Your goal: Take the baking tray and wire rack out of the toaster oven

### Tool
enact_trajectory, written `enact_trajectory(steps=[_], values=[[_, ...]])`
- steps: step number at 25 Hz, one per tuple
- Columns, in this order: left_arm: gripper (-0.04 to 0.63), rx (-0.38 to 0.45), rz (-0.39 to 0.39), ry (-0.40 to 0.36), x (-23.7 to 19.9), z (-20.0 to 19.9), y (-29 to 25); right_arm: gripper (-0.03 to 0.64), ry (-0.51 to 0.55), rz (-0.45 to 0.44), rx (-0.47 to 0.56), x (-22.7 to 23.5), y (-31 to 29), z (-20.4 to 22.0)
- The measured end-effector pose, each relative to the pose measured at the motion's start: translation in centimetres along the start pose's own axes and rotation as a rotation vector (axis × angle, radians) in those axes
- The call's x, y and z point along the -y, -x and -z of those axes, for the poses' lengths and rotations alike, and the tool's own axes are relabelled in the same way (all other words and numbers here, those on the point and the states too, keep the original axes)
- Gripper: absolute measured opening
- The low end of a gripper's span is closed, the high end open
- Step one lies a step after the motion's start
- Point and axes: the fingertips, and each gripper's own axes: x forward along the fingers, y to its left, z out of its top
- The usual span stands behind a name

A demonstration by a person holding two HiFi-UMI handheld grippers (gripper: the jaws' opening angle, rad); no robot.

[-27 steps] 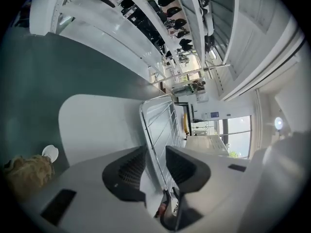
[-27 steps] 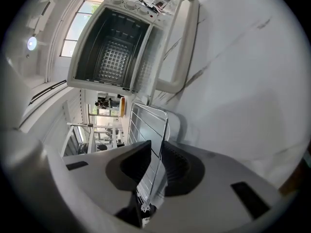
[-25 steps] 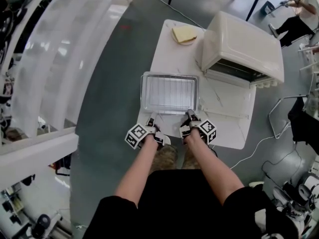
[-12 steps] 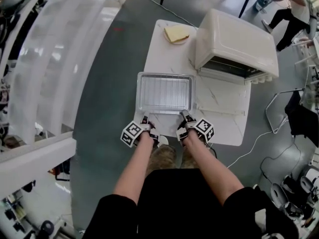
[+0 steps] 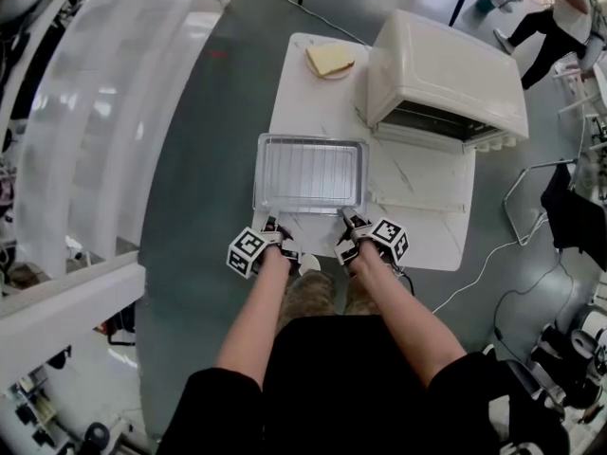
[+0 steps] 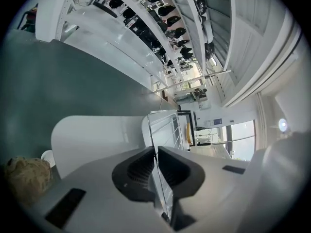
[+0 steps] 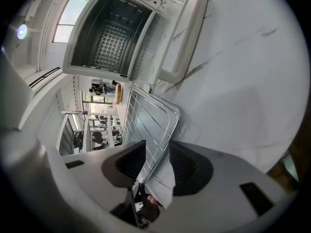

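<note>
The metal baking tray (image 5: 260, 172) lies flat on the white table (image 5: 417, 226), and the wire rack (image 5: 311, 173) lies in it. Both grippers are at the tray's near rim. My left gripper (image 5: 273, 224) has just been closing, and in the left gripper view its jaws (image 6: 156, 152) pinch the thin tray rim (image 6: 163, 127). My right gripper (image 5: 347, 218) has just been opening. In the right gripper view its jaws (image 7: 156, 152) straddle the tray's corner (image 7: 146, 120) with a gap on each side. The toaster oven (image 5: 446, 69) stands behind with its door (image 7: 184, 38) down.
A slice of bread on a plate (image 5: 329, 60) sits at the table's far end. The oven's cavity (image 7: 112, 33) faces the tray's right side. A cable (image 5: 493, 263) runs across the floor on the right. A person (image 5: 550, 17) stands at the far right.
The tray and both grippers keep their places at the table's near part. Only the head view has drifted a little.
</note>
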Motion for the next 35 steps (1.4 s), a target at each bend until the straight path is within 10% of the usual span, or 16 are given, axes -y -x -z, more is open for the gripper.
enact_trajectory(steps=[12, 26, 31, 35], values=[[0.041, -0.030, 0.054, 0.025, 0.5, 0.1, -0.4, 0.152, -0.014, 0.016, -0.003, 0.3, -0.5, -0.4], [0.196, -0.032, 0.067, -0.053, 0.5, 0.1, 2.0, 0.158, 0.051, -0.012, -0.038, -0.4, 0.4, -0.1], [0.196, -0.056, 0.161, -0.162, 3.1, 0.5, 4.6, 0.158, 0.091, -0.058, 0.024, -2.2, 3.5, -1.2], [0.196, -0.093, 0.316, -0.318, 7.5, 2.5, 8.6, 0.158, 0.340, -0.114, 0.110, -5.3, 9.4, -2.9]])
